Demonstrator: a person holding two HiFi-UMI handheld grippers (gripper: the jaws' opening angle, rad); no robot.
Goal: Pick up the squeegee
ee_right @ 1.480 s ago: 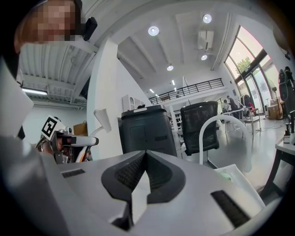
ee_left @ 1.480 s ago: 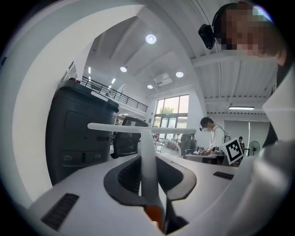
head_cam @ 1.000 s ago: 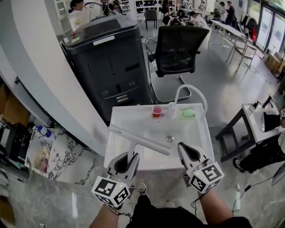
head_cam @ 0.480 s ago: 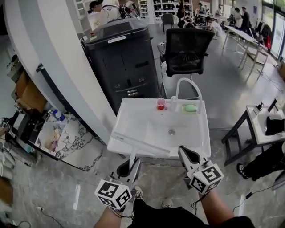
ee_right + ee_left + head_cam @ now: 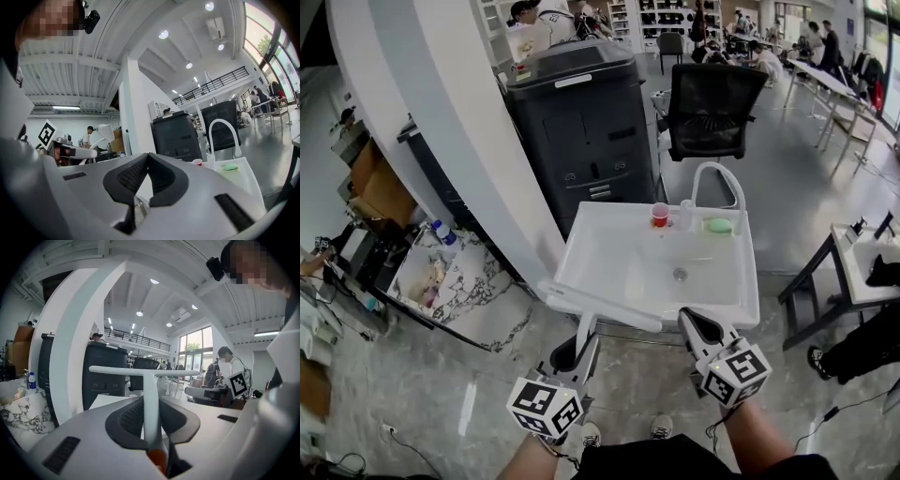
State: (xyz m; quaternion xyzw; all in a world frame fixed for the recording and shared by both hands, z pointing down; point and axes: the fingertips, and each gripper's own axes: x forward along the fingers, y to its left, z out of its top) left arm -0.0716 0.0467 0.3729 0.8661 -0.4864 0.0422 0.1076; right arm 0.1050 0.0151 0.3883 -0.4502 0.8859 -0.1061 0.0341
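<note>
Left gripper (image 5: 579,339): we've got its jaws clamped on the squeegee's handle, pointing toward the sink.
White T-shaped plastic squeegee (image 5: 598,306): held up in the left gripper, handle between the pads. From the head view its blade lies crosswise over the basin's near left edge.
White rectangular sink basin (image 5: 749,281): small red cup (image 5: 660,215) and pale green oval bar (image 5: 719,225) on its far ledge.
Right gripper (image 5: 698,323): jaws together, nothing between them, just right of the blade's end.

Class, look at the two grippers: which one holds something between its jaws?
The left gripper: its jaws clamp the squeegee's white handle, while the right gripper is shut on nothing.
</note>
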